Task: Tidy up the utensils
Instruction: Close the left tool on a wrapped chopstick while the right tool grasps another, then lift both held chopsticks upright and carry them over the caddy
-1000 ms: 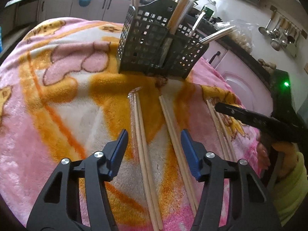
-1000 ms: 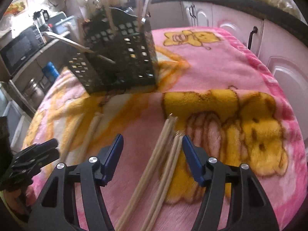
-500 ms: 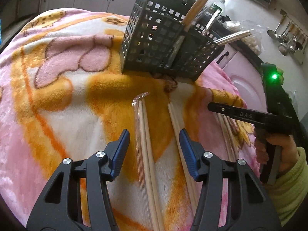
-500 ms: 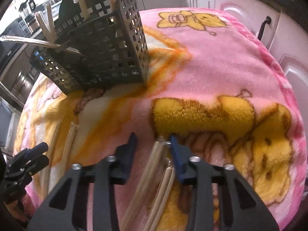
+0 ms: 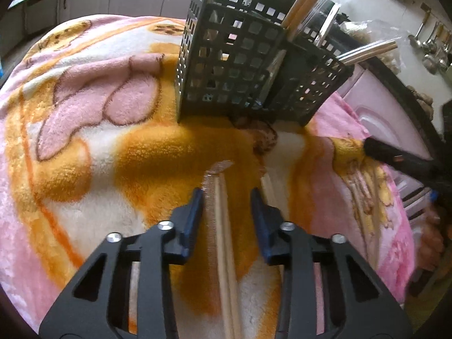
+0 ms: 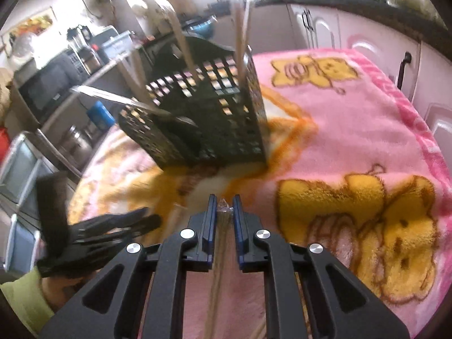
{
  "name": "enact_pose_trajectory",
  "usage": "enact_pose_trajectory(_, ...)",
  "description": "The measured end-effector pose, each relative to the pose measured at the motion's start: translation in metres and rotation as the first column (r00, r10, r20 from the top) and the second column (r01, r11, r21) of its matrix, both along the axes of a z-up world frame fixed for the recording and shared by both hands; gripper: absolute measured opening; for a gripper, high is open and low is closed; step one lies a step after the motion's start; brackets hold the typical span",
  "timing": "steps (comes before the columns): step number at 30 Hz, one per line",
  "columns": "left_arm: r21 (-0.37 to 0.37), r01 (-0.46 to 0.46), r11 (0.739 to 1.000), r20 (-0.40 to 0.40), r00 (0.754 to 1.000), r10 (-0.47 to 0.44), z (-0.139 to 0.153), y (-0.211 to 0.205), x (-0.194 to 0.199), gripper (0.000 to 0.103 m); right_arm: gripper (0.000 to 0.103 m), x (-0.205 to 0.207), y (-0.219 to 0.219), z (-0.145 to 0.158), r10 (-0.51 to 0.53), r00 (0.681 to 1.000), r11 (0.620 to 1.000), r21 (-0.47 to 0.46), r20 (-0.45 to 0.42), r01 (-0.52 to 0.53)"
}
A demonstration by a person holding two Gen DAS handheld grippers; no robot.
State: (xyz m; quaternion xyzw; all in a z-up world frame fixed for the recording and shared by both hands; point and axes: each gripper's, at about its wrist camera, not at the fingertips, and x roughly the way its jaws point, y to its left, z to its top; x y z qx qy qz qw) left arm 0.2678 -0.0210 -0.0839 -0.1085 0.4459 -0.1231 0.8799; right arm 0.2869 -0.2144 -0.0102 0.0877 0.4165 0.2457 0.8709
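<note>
Left wrist view: left tool [image 5: 227,197] low centre of frame, jaws partly apart and just closing in. A wrapped pair of chopsticks [image 5: 223,234] lies between them on the blanket [image 5: 84,147]; the left pad sits against the clear wrapper, the right pad stands off with a gap. No grip yet. A second pair of chopsticks [image 5: 269,189] lies just right of the right finger.

Black perforated utensil caddy [image 5: 243,70] stands at upper centre on the blanket, already holding chopsticks and metal handles that stick out toward the upper right. The other tool shows as a dark bar at the right edge.

Right wrist view: right tool [image 6: 224,207] lower centre, jaws drawn nearly together and clamped on the tip of a wrapped chopstick pair [image 6: 219,271]; crinkled wrapper pokes out between the pads. The shafts run down toward the bottom edge; blurred there. Caddy [image 6: 203,113] upper centre, well beyond the fingertips. Left tool [image 6: 135,223] at lower left, held by a hand in a green sleeve [image 6: 25,302].
</note>
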Motion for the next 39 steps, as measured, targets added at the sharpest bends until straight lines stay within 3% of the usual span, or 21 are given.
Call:
enact_pose_trajectory(3,-0.007,-0.009,1.000,0.000,1.000,0.009,0.002,0.004,0.000,0.003,0.011,-0.008,-0.002,0.014,0.000,0.999,0.999,0.033,0.035,-0.001)
enact_pose_trajectory(5,-0.021,-0.012,1.000,0.014,1.000,0.012,0.006,0.006,-0.004,0.002,0.011,-0.014,-0.001,0.022,0.006,0.998,0.999,0.037,0.064,-0.009)
enact_pose_trajectory(15,-0.052,0.011,0.999,0.180,0.984,-0.001,0.061,0.003,-0.035,0.001,0.011,-0.040,0.003,0.047,0.004,0.980,1.000,0.005,0.197,-0.005)
enact_pose_trajectory(22,-0.057,-0.015,0.998,0.288,0.957,0.031,0.091,0.009,-0.057,0.001,0.011,-0.060,-0.002,0.065,-0.011,0.956,1.000,0.029,0.293,0.002)
enact_pose_trajectory(39,-0.144,-0.033,0.989,0.405,0.910,0.089,0.145,0.025,-0.056,0.001,0.011,-0.074,0.002,0.117,-0.039,0.893,0.999,0.043,0.448,0.022)
